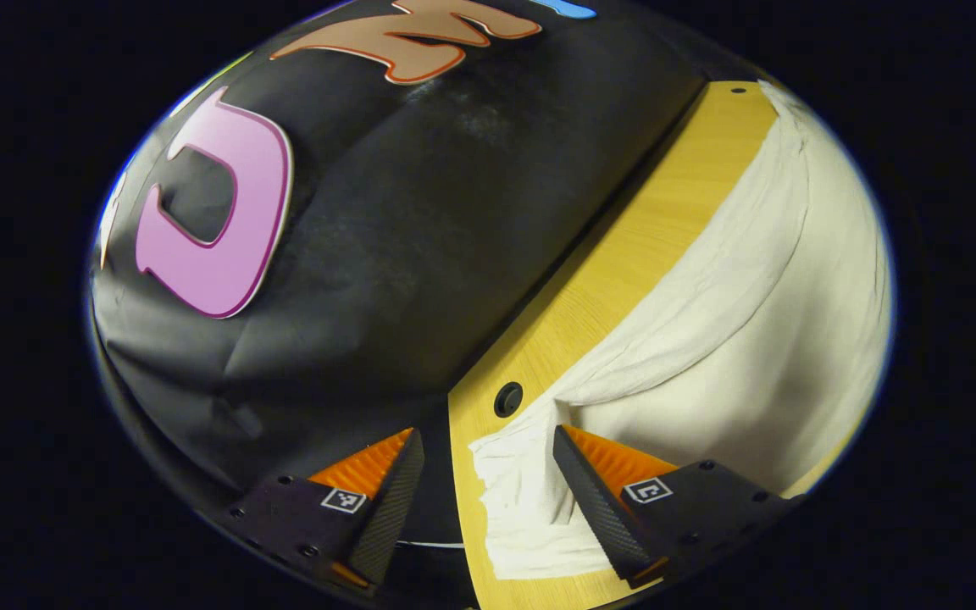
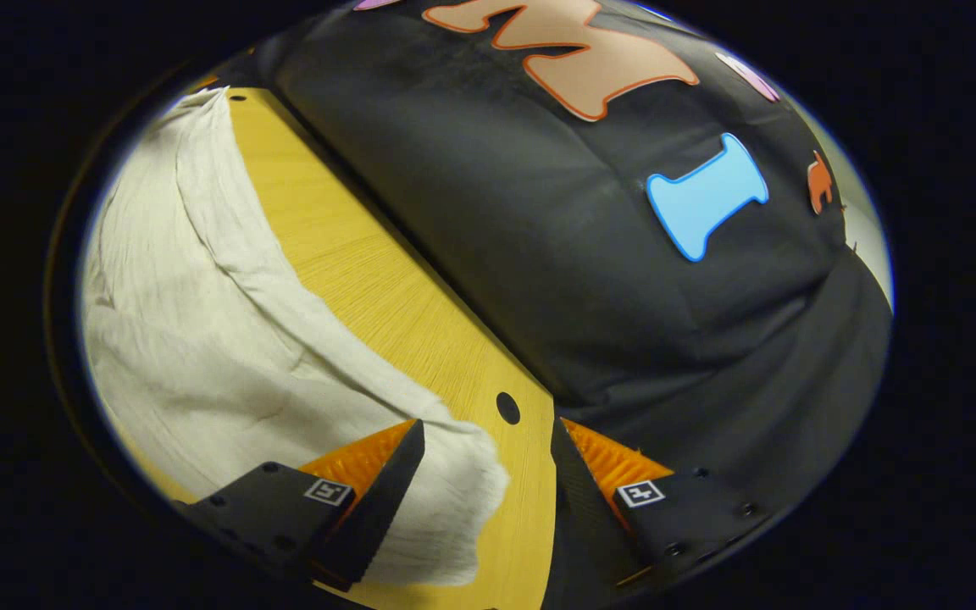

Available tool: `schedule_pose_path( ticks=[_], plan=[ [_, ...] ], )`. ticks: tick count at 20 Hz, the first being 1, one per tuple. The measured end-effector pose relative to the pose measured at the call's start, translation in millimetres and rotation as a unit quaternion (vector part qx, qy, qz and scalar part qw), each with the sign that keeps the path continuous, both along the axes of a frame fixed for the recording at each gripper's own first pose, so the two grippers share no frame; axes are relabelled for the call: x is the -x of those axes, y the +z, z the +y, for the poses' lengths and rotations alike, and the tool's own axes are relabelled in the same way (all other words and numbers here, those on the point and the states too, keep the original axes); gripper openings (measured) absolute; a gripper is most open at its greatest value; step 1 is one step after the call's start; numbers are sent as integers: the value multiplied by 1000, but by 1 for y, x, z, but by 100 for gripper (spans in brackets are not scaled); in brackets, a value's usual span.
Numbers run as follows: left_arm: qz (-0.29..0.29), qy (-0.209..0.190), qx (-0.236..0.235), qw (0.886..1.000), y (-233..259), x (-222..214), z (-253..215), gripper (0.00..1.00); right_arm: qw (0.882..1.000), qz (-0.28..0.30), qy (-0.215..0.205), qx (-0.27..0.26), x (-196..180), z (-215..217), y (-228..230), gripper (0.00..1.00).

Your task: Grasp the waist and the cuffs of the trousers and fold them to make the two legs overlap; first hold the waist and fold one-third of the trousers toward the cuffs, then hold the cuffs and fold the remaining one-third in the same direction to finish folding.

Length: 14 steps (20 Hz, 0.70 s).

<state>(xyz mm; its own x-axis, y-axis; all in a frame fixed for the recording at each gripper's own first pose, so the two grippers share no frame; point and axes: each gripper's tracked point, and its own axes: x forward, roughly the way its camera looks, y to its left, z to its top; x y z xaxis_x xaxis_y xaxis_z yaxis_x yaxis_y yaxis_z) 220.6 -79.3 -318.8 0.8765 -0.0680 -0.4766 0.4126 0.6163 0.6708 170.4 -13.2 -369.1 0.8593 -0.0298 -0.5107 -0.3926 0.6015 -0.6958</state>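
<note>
Trousers (image 1: 734, 339), pale cream and finely crinkled, lie spread on a yellow wooden table (image 1: 615, 271) as we look along both tools. In the left gripper view, the left gripper (image 1: 488, 500) stands with its jaws wide apart over the table's edge; between them sits a gathered, ribbed end of the cloth, and we cannot tell whether either finger touches it. One finger hangs out past the table edge, in front of the black cloth wall (image 1: 420, 237). Each finger carries a small square black-and-white marker, a coded pattern and not writing we can read. Just ahead of the fingers a dark round hole (image 1: 508, 398) marks the tabletop.

In the right gripper view, the right gripper (image 2: 488, 500) is likewise spread wide, one finger over a rounded, ribbed end of the trousers (image 2: 200, 339), the other beyond the table (image 2: 386, 296) edge. A similar hole (image 2: 507, 407) lies between the fingers, farther on.

A long raised fold runs along the cloth beside the bare strip of table. We cannot tell waist from cuffs, and the far side of the garment is cut off.
</note>
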Motion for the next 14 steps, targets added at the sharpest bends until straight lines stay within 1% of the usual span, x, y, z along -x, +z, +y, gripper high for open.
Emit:
schedule_pose_path(
  ticks=[1,2,4,5,8,9,10,11,12,13,14],
  plan=[
    [-7,7,15,1000,9,2,2,94,1000,-1,-9,-12,3,0,7,96],
    [-9,12,34,999,15,5,2,94,1000,0,-16,-25,9,1,10,98],
    [-15,26,76,997,29,17,2,94,998,4,-38,-49,25,-2,16,98],
    [-16,32,98,995,34,24,0,94,997,8,-52,-61,32,-5,17,100],
    [-19,37,169,985,52,38,-5,95,989,20,-103,-101,55,-18,18,100],
    [-18,38,195,980,57,39,-9,95,986,21,-123,-114,61,-24,18,98],
    [-20,36,218,975,63,42,-12,95,981,24,-142,-127,68,-32,17,100],
    [-22,36,237,971,72,45,-14,95,976,29,-162,-141,71,-37,15,98],
    [-24,35,255,966,78,48,-15,95,970,33,-180,-159,77,-42,14,100],
    [-24,34,273,961,84,48,-18,95,963,36,-199,-177,81,-47,13,98],
    [-23,35,287,957,88,48,-18,95,955,37,-220,-197,83,-54,11,98]
  ],
)
